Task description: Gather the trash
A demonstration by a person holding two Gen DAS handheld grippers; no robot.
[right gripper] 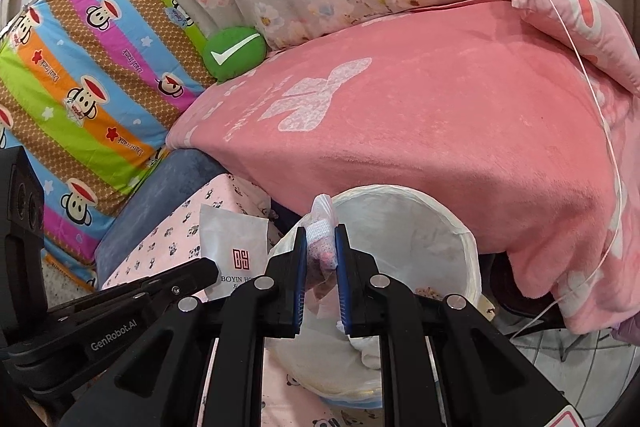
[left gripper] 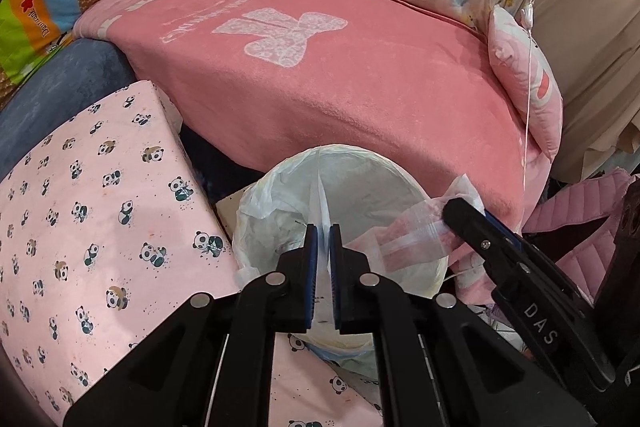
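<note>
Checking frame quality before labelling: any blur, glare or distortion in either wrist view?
Left wrist: sharp, even light, fisheye bends the pink blanket, dark corner vignette. Right wrist: sharp too, soft glare on the white packet, same barrel warp; no blur.

— What lettering could be read?
— "DAS" stood on the right gripper (left gripper: 466,213) arm, right of the left fingers (left gripper: 310,247). "GenRobot.AI" ran along the left gripper (right gripper: 212,269), left of the right fingers (right gripper: 300,247).
— And on the packet?
— The white packet (right gripper: 234,241), just left of those fingers, bore a red "BY" mark above "BOYIN HO", cut off.
— The striped cloth (right gripper: 92,83)?
— "Paul Frank", far beyond the fingers to the left.
</note>
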